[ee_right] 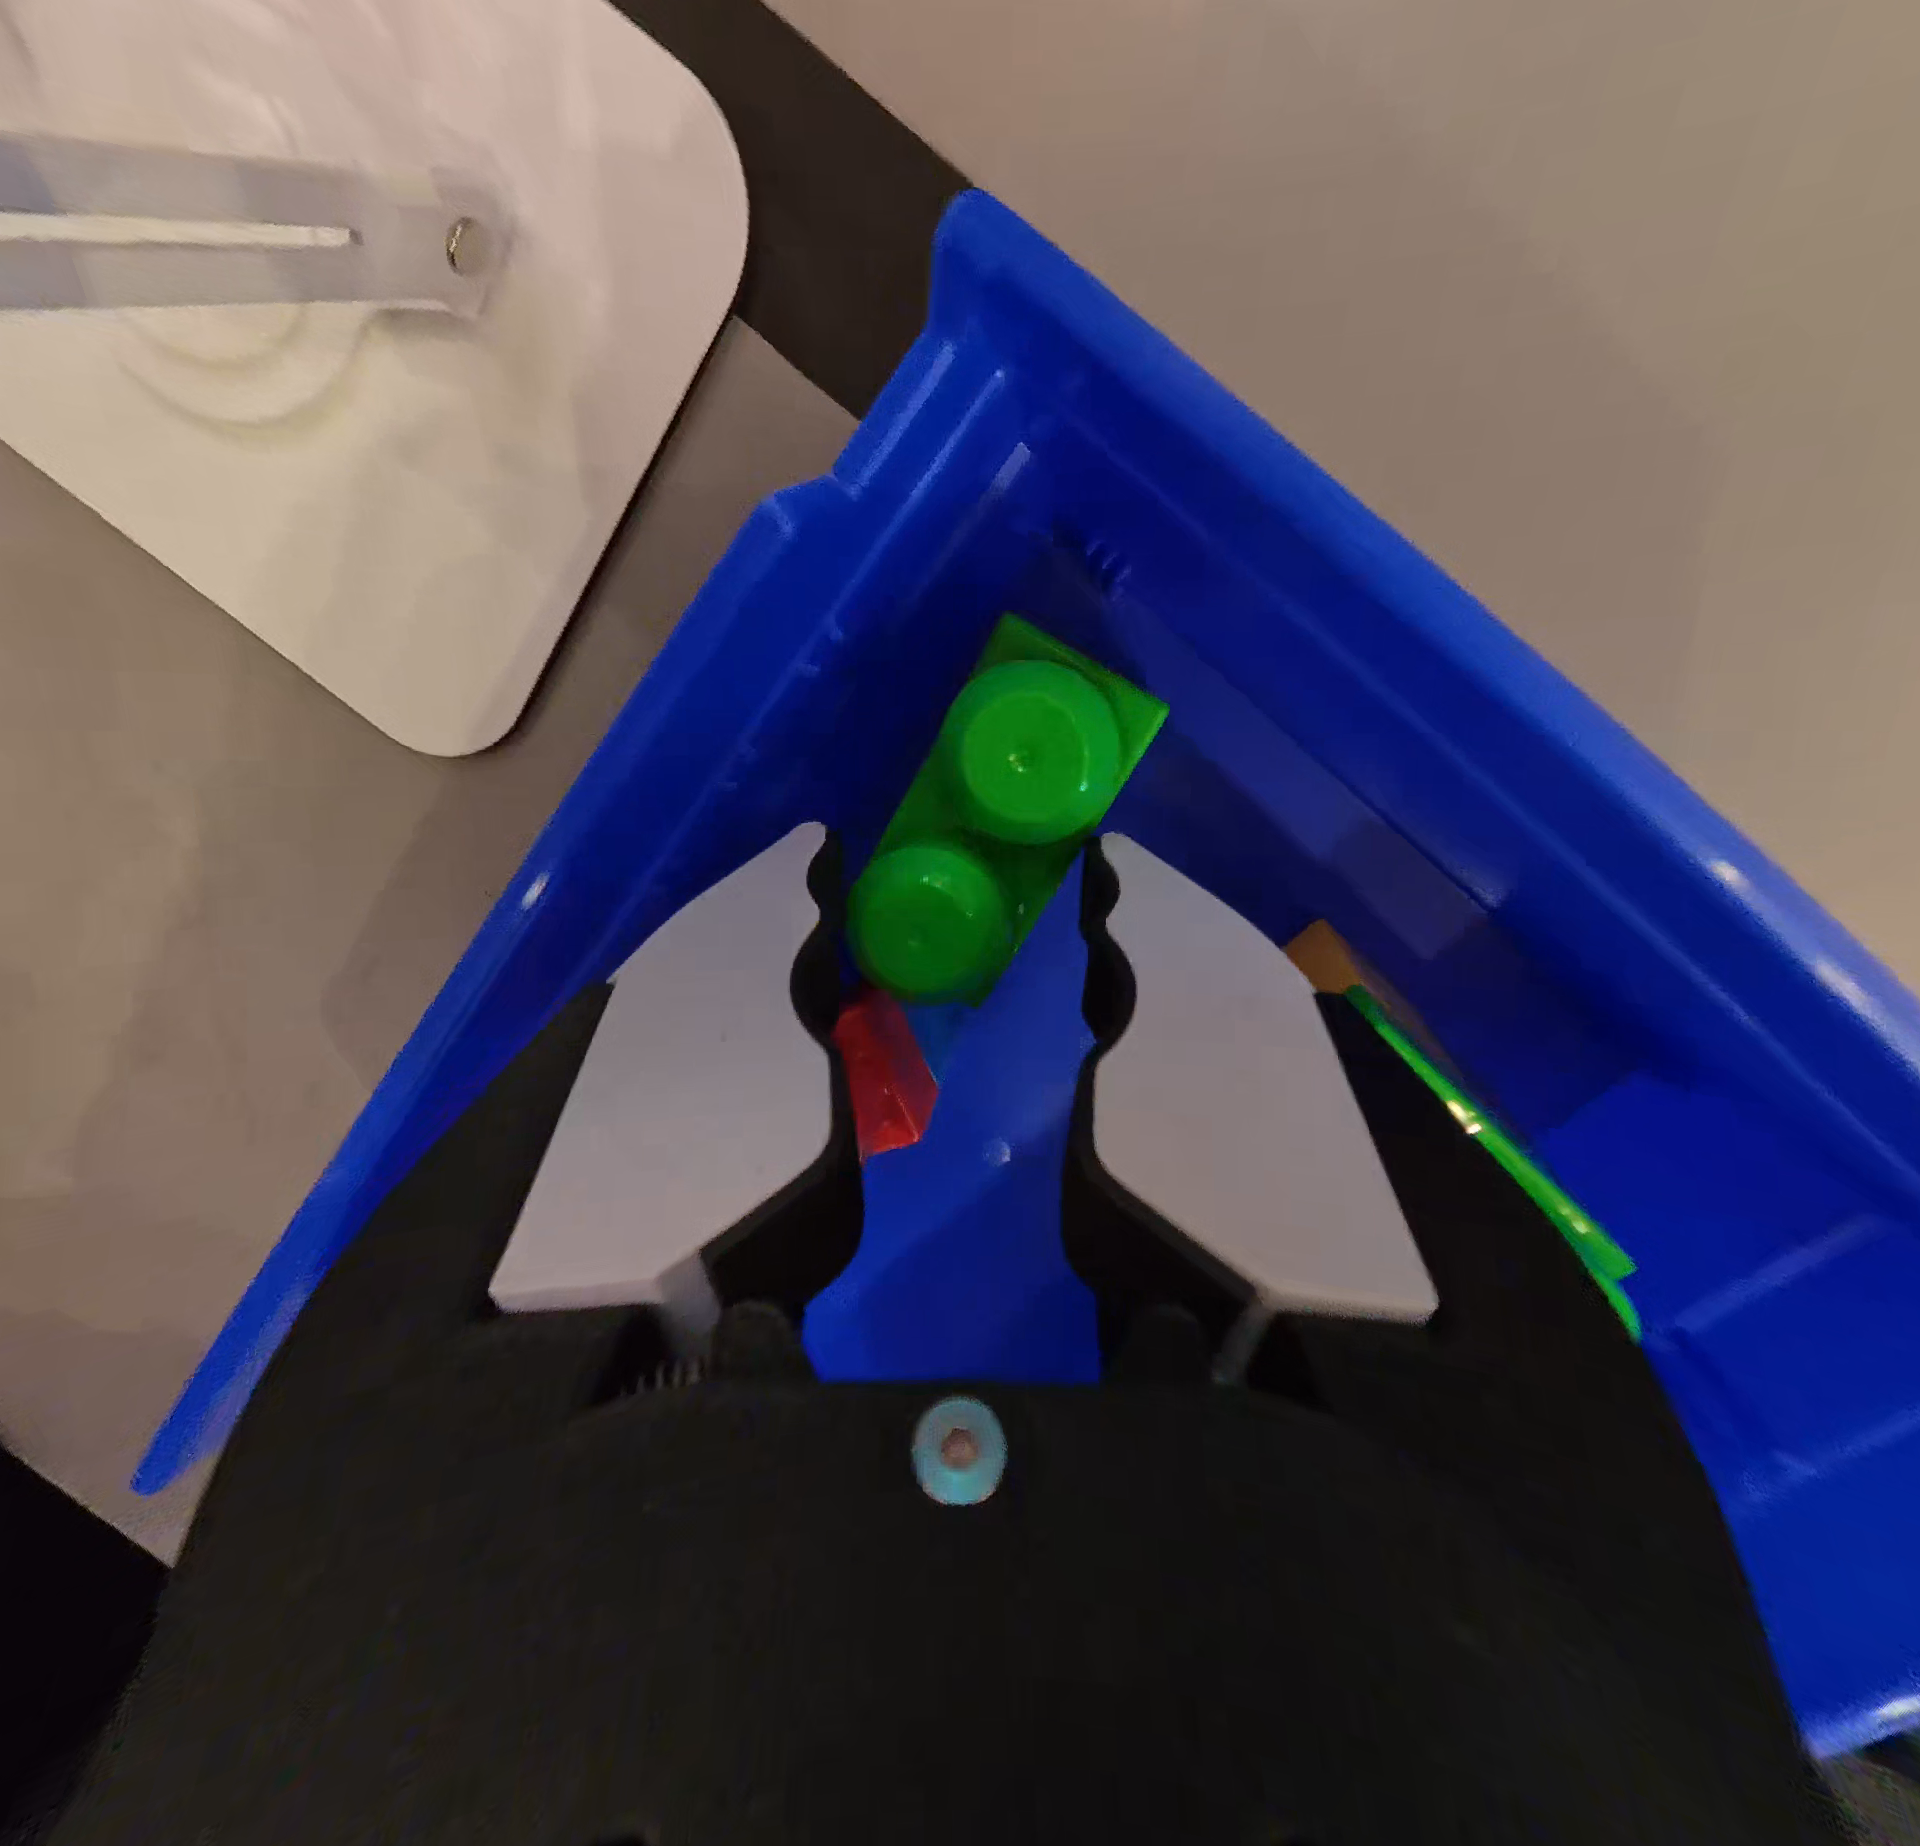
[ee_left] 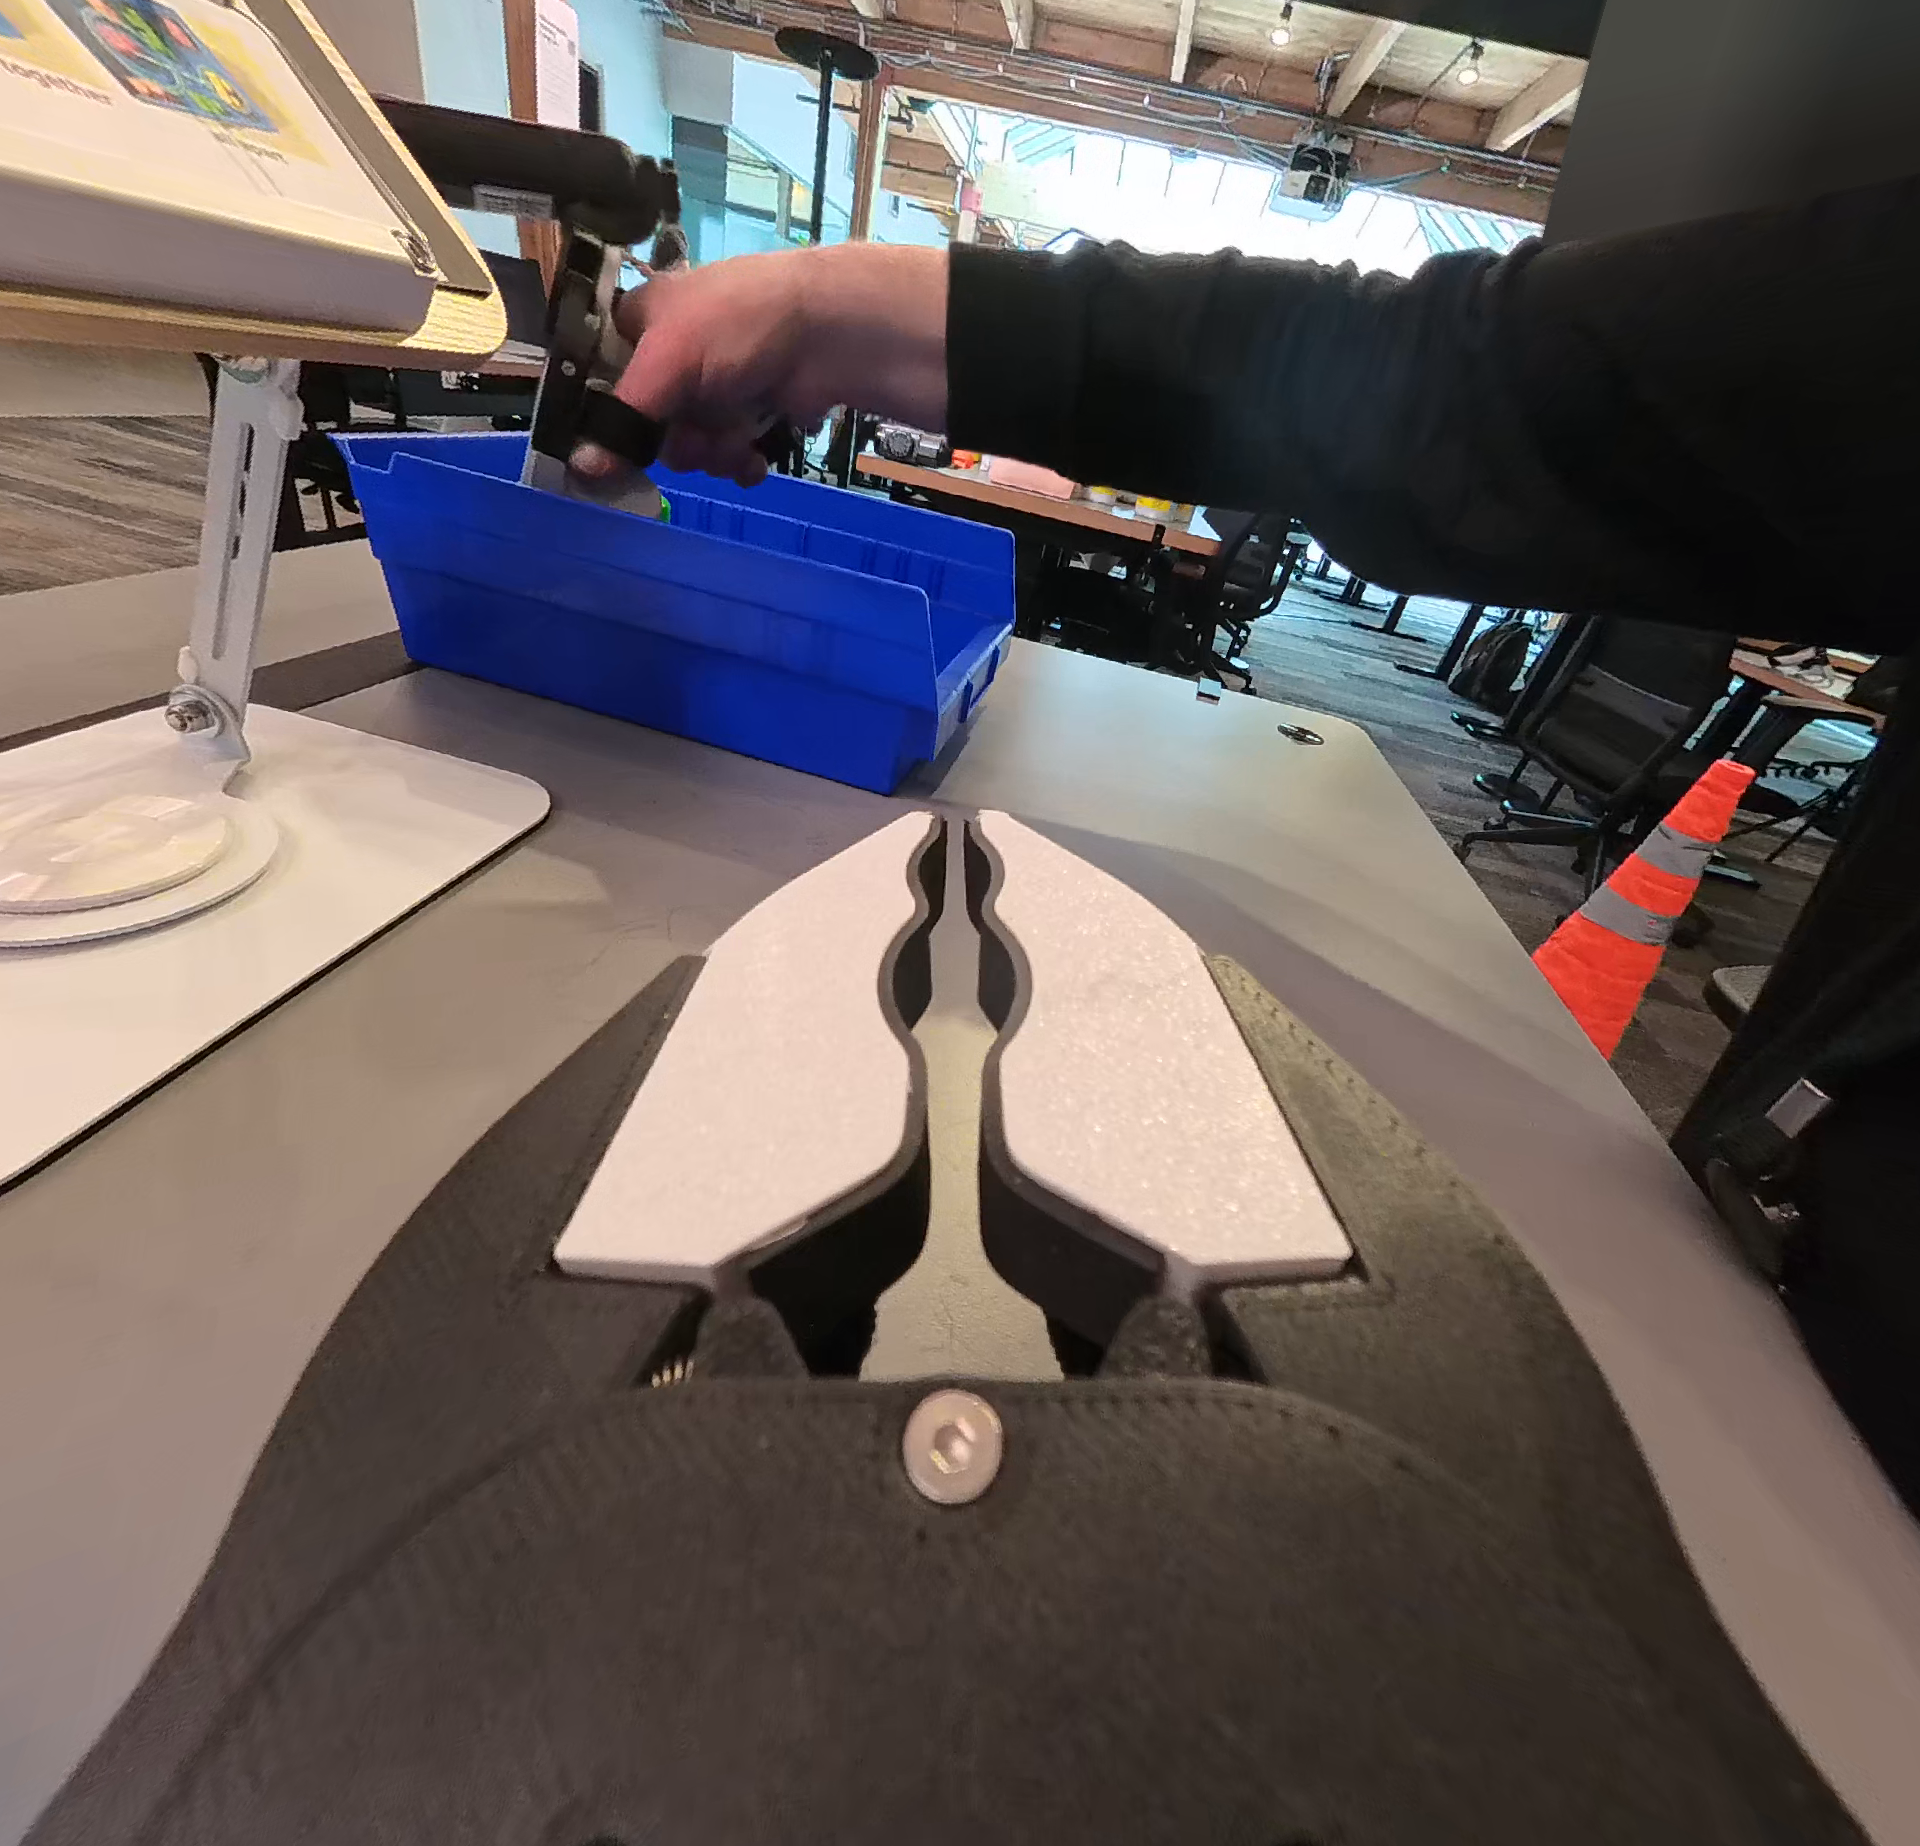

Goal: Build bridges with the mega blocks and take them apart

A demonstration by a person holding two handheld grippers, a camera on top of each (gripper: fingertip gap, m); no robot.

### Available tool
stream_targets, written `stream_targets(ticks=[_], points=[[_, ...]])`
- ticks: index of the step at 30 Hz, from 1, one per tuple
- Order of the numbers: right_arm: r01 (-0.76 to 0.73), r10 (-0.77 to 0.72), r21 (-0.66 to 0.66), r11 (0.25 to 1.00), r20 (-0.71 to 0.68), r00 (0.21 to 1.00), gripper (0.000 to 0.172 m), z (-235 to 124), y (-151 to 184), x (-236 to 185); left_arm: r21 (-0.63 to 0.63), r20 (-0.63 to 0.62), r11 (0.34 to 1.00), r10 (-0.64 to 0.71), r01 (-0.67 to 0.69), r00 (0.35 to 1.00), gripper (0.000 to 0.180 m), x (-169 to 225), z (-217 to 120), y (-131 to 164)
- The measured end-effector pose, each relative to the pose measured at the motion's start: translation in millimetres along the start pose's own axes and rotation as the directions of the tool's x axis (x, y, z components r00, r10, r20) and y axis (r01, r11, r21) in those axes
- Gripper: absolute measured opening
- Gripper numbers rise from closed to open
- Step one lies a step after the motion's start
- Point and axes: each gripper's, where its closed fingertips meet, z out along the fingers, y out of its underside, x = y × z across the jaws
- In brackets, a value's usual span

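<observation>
While our right tongs (ee_right: 961,861) sit open around the green block (ee_right: 997,820) in the blue bin (ee_right: 1351,591), we should squeeze its sides squarely; left tongs (ee_left: 958,830) rest shut, holding nothing.

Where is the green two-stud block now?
In the right wrist view, the green two-stud block lies in a corner of the blue bin, above a red block.
</observation>
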Motion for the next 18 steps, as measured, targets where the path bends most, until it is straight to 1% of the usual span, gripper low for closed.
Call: stream_targets(ticks=[2,3,6,10,13,18], points=[[0.077,-0.077,-0.046,0.996,0.013,0.997,0.044,-1,1,1,0.0,-0.001,1.0,-0.002,0.002,1.0,0.003,0,0,0],[0.166,-0.164,-0.081,0.983,0.032,0.986,0.043,-1,4,-1,-0.001,-0.003,1.0,-0.004,0.004,1.0,0.003,0,0,0],[0.383,-0.384,-0.192,0.904,0.034,0.923,0.039,-5,12,4,0.001,-0.003,1.0,-0.008,0.008,1.0,0.003,-1,0,0],[0.527,-0.545,-0.312,0.791,0.034,0.838,0.037,-10,18,23,0.001,-0.003,1.0,-0.01,0.01,1.0,0.003,-1,0,0],[0.603,-0.623,-0.337,0.723,0.057,0.78,0.037,-12,20,31,0.003,-0.005,1.0,-0.014,0.015,1.0,0.003,-1,0,0],[0.678,-0.689,-0.285,0.677,0.078,0.72,0.036,-11,14,38,0.004,-0.01,1.0,-0.022,0.022,1.0,0.003,-2,1,0]])
